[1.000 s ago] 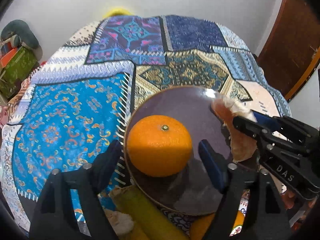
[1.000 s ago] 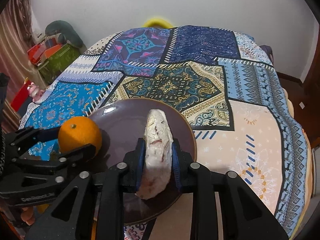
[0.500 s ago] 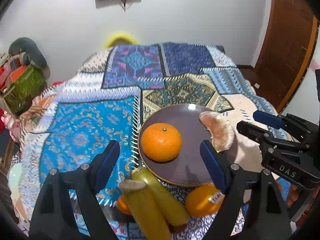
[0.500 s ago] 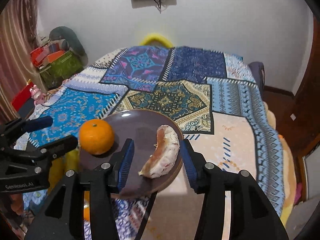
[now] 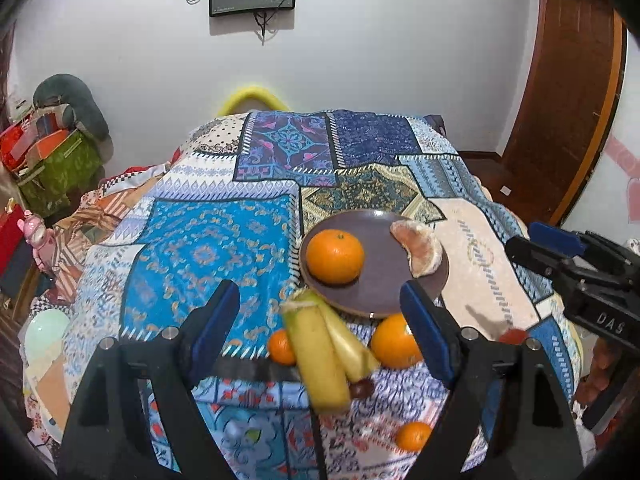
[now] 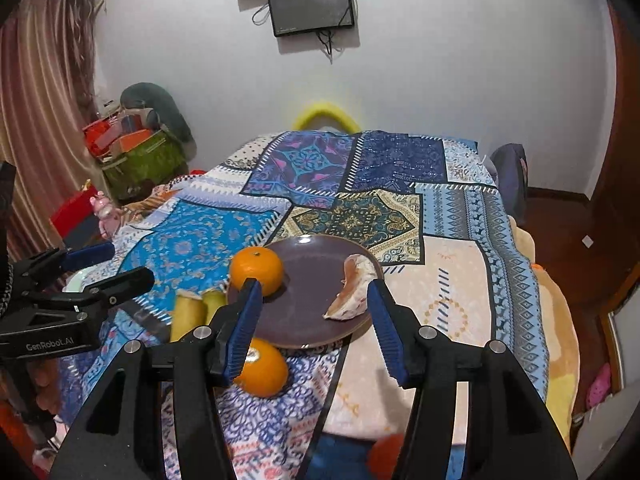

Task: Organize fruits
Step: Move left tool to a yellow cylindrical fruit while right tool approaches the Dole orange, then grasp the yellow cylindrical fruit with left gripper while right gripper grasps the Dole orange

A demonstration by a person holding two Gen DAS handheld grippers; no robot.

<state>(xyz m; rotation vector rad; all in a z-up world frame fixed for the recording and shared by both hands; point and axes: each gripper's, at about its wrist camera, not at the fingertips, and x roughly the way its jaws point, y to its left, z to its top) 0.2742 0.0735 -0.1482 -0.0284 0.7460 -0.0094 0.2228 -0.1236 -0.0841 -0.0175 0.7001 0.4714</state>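
Observation:
A dark purple plate [image 5: 376,292] lies on the patchwork bedspread. On it sit a whole orange [image 5: 335,256] at the left and a peeled citrus segment [image 5: 418,248] at the right rim. My left gripper [image 5: 320,304] hovers open and empty, above and short of the plate. In front of the plate lie two bananas [image 5: 320,352], an orange [image 5: 394,340] and two small oranges [image 5: 281,346]. In the right wrist view my right gripper [image 6: 314,300] is opening, with nothing between its fingers. The segment [image 6: 354,288] rests on the plate [image 6: 304,320] beyond them, beside the orange [image 6: 257,270].
The bedspread [image 5: 208,248] covers a bed that drops off at the near and right sides. A green bag of clutter [image 6: 144,160] stands at the left wall, a wooden door [image 5: 568,120] at the right. A screen [image 6: 312,6] hangs on the far wall.
Both grippers have drawn back and up from the plate. The right gripper has let go of the peeled segment, which now lies on the plate. The bananas and loose oranges have come into view.

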